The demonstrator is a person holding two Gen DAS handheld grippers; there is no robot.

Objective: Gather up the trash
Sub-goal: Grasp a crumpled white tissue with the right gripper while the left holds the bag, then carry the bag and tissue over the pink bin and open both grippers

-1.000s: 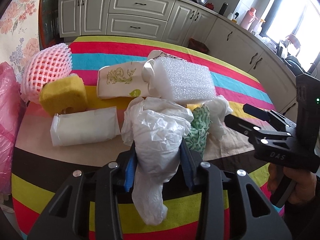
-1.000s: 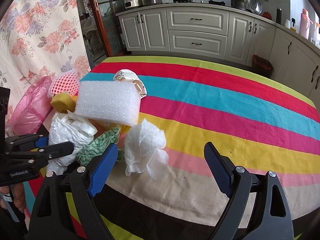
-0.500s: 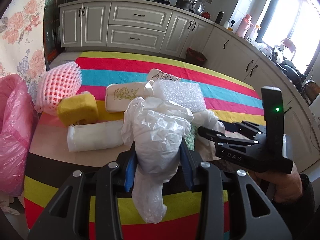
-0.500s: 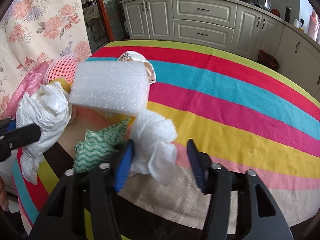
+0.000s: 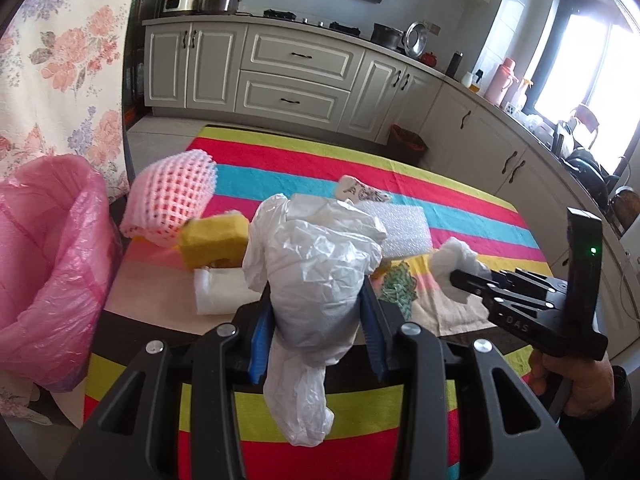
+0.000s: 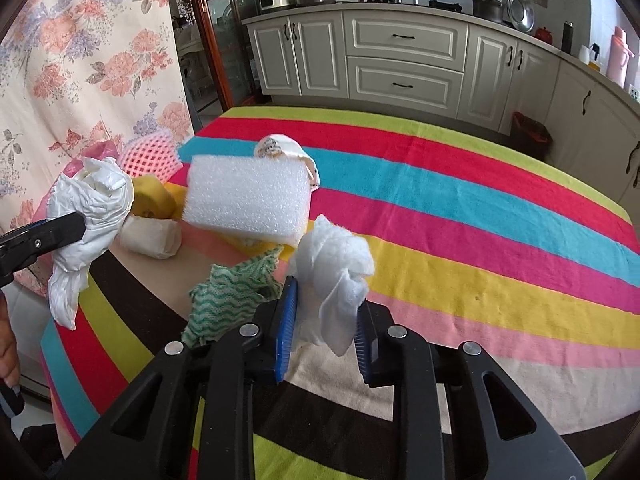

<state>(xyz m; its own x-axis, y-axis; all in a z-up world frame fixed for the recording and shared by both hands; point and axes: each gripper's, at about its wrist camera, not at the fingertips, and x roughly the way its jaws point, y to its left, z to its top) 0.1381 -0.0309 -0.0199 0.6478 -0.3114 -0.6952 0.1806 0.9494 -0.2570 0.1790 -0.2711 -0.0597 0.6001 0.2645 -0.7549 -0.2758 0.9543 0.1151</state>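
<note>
My right gripper (image 6: pixel 324 332) went from wide open to clamped on the white tissue wad (image 6: pixel 334 268), now just clear of the desk (image 6: pixel 480 216). Left gripper (image 5: pixel 316 336) still pinches the crumpled white plastic bag (image 5: pixel 316 264), lifted higher. Both jaws loaded, so next stop looks like the pink bin bag (image 5: pixel 52 280) at left.
</note>
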